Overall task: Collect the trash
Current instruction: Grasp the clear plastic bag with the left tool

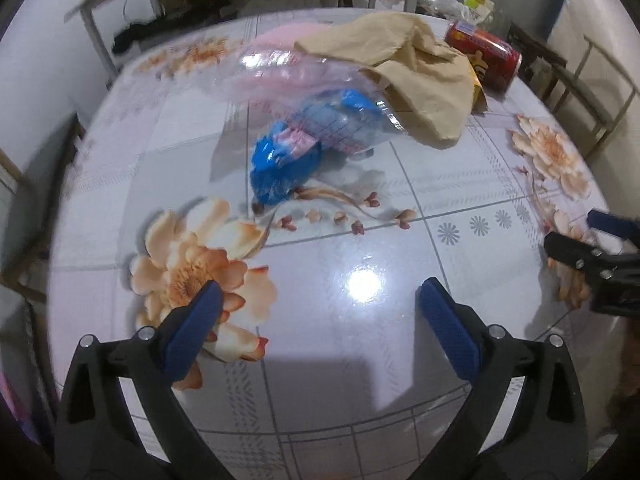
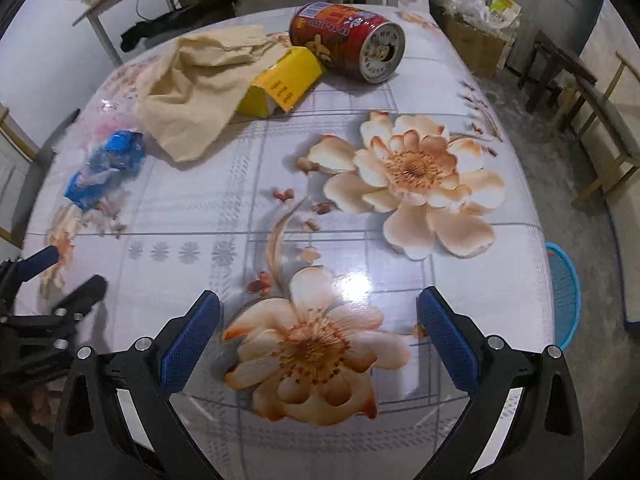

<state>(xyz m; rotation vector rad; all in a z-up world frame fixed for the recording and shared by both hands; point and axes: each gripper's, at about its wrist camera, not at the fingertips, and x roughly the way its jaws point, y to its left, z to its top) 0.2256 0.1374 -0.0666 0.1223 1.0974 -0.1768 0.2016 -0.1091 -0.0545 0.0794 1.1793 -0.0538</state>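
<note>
Trash lies at the far side of the flowered tabletop [image 2: 400,80]: a red can [image 2: 348,40] on its side, a yellow box [image 2: 286,80] partly under a beige cloth [image 2: 196,88], and a blue wrapper [image 1: 284,160] beside a clear plastic bag [image 1: 288,76]. Left gripper [image 1: 320,316] and right gripper [image 2: 318,320] both hover over bare tabletop with jaws spread wide, nothing between them

One can [image 2: 346,42]; one cloth [image 2: 196,92]; one box [image 2: 286,82].

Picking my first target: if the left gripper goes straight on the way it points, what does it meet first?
Probably the bare table top: the open left gripper points steeply down at it. The crumpled blue wrapper lies beyond; depth is unclear.
</note>
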